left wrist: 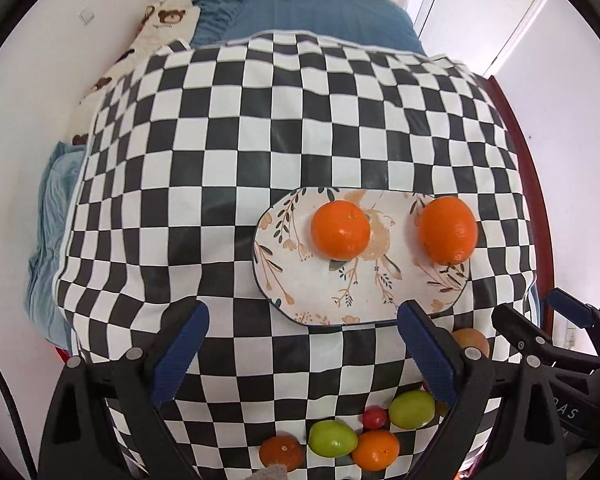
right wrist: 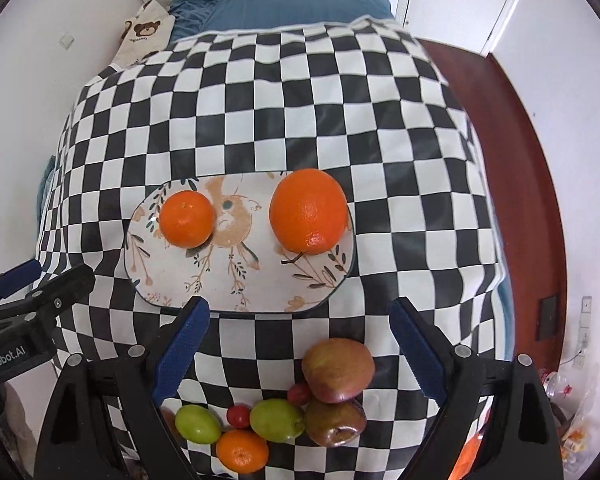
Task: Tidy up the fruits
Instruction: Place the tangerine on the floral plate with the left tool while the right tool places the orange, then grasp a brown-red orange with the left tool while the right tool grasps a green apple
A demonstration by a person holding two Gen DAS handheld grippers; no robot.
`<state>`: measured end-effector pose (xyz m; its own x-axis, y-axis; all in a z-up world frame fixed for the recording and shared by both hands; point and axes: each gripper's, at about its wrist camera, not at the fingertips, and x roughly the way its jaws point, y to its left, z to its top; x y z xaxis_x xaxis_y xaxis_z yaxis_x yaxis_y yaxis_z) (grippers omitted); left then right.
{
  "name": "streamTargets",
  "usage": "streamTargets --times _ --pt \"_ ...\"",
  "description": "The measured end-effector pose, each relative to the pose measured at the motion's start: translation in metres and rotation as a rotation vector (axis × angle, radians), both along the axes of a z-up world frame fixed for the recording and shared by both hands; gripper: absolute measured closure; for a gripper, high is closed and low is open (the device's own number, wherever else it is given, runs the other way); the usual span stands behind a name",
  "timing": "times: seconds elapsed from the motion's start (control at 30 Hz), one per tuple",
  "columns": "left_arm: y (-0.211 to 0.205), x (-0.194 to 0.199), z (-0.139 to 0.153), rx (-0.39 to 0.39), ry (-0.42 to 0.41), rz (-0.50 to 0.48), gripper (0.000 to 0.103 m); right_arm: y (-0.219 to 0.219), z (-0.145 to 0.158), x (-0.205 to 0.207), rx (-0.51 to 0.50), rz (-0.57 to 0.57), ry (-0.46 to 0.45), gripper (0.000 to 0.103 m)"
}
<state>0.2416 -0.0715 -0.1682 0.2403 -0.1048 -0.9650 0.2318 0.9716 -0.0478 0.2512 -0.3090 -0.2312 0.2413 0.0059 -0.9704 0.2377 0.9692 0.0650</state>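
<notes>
Nearest the right wrist camera, a loose heap of fruit sits on the near edge of the black-and-white checkered cloth (right wrist: 300, 120): a small orange mandarin (right wrist: 242, 451), two smooth green plums (right wrist: 198, 424), a tiny red cherry tomato (right wrist: 238, 415) and two mottled red-green apples (right wrist: 339, 369), all touching or just beside one another. Farther off, an oval floral ceramic plate (right wrist: 240, 280) carries a small orange mandarin on its left (right wrist: 186, 219) and a large round orange on its right (right wrist: 308, 212), well apart. Both the right gripper (right wrist: 300, 344) and the left gripper (left wrist: 302, 348) hover above the near pile with fingers spread wide, holding nothing. The apples look firm and fairly heavy, best taken across the widest middle; the plums seem slick and likely to roll, so a centred, gentle squeeze suits them. The tomato is probably soft and easily crushed.
</notes>
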Motion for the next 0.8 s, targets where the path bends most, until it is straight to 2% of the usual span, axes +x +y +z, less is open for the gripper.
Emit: streamTargets --times 0.1,0.33,0.53,0.67,0.73,0.8 --pt "-0.028 0.021 0.008 0.0 -0.034 -0.005 0.007 0.003 0.019 -0.016 -0.022 0.002 -0.04 0.009" --pt "-0.02 -0.004 0.033 -0.033 -0.079 -0.011 0.007 0.013 0.051 -0.052 -0.045 -0.001 -0.096 0.009" --pt "-0.013 -0.022 0.049 -0.074 -0.107 -0.007 0.007 0.018 0.072 -0.079 -0.015 -0.014 -0.147 0.009" --pt "-0.005 -0.028 0.04 -0.066 -0.086 0.0 0.006 0.016 0.068 -0.096 0.037 -0.033 -0.141 0.007" --pt "0.001 -0.031 0.027 -0.055 -0.055 0.008 0.002 0.011 0.054 -0.105 0.068 -0.05 -0.111 0.006" --pt "0.006 -0.035 0.009 -0.032 -0.006 0.007 0.001 0.006 0.037 -0.113 0.098 -0.076 -0.068 0.006"
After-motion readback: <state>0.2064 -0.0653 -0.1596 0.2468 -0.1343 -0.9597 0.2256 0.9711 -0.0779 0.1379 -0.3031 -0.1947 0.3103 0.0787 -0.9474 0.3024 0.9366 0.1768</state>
